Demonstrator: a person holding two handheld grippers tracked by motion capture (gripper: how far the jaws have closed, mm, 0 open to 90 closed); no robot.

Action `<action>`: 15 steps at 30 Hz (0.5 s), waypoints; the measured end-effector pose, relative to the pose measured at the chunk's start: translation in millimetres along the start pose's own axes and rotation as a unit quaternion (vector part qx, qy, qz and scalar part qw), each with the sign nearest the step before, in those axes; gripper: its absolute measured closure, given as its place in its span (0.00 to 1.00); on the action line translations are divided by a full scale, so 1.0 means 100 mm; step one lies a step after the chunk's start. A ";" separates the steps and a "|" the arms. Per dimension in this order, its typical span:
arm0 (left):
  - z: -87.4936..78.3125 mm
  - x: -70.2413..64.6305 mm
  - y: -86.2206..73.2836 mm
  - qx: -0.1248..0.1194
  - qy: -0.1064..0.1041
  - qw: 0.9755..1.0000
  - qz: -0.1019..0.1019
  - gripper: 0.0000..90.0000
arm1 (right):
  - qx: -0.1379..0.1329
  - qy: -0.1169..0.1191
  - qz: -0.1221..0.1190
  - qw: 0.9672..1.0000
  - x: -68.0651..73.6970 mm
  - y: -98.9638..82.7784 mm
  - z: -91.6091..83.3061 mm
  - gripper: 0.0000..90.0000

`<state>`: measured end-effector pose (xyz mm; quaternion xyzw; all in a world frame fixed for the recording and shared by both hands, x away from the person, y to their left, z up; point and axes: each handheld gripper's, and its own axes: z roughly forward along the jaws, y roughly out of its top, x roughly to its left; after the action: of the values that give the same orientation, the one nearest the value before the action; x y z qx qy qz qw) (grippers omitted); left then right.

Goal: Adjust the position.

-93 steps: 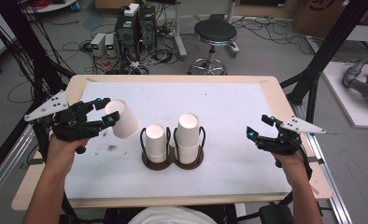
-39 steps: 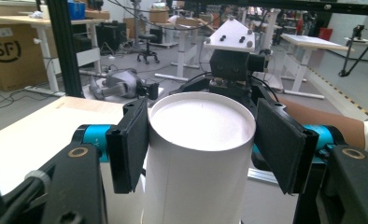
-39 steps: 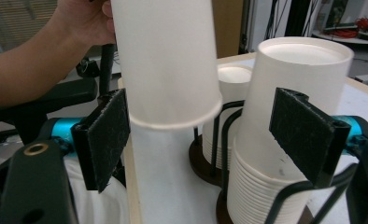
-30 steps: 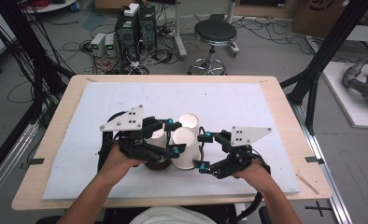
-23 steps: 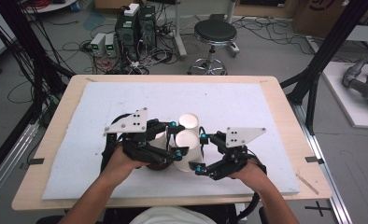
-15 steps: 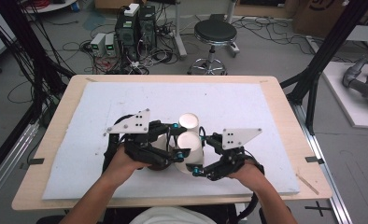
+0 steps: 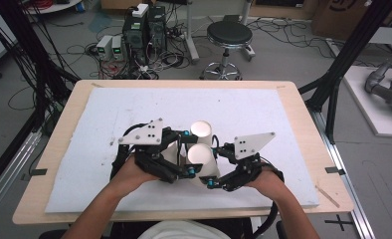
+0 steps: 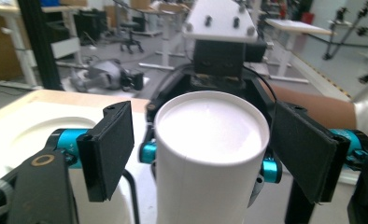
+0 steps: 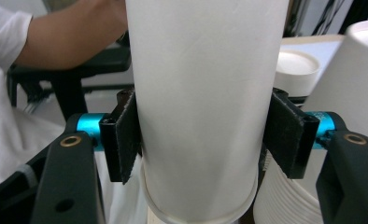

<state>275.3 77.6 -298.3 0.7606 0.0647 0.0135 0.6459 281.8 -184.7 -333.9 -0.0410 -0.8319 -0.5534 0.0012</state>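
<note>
From above we see both grippers meet at a white paper cup [image 7: 202, 158] mid-table [image 7: 283, 124]. Our left gripper [image 8: 198, 154] stands spread, pads clear of the cup. Our right gripper [image 9: 205, 135] is clamped on its plain, unlettered wall.

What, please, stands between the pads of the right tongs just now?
An upturned white paper cup, gripped on both sides by the right tongs, as the right gripper view shows.
</note>
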 end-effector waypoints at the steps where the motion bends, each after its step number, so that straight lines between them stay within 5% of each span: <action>1: 0.03 -0.01 -0.01 0.007 -0.007 1.000 -0.001 0.27 | 0.004 0.006 -0.002 1.000 0.00 0.02 0.02 0.38; 4: 0.03 -0.01 -0.01 0.007 -0.016 1.000 0.006 0.39 | 0.005 0.012 -0.002 1.000 0.01 0.02 0.03 0.38; 9: -0.03 0.02 0.01 -0.010 -0.015 1.000 -0.003 0.40 | -0.022 -0.005 -0.010 1.000 0.04 -0.01 0.02 0.19; 15: -0.06 0.01 0.02 -0.026 -0.011 1.000 -0.003 0.40 | -0.037 -0.020 0.002 0.999 0.02 -0.04 0.07 0.20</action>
<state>276.2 83.0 -295.3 0.7434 0.0594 0.0051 0.6662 279.8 -179.8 -339.7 -0.0534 -0.8105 -0.5831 -0.0162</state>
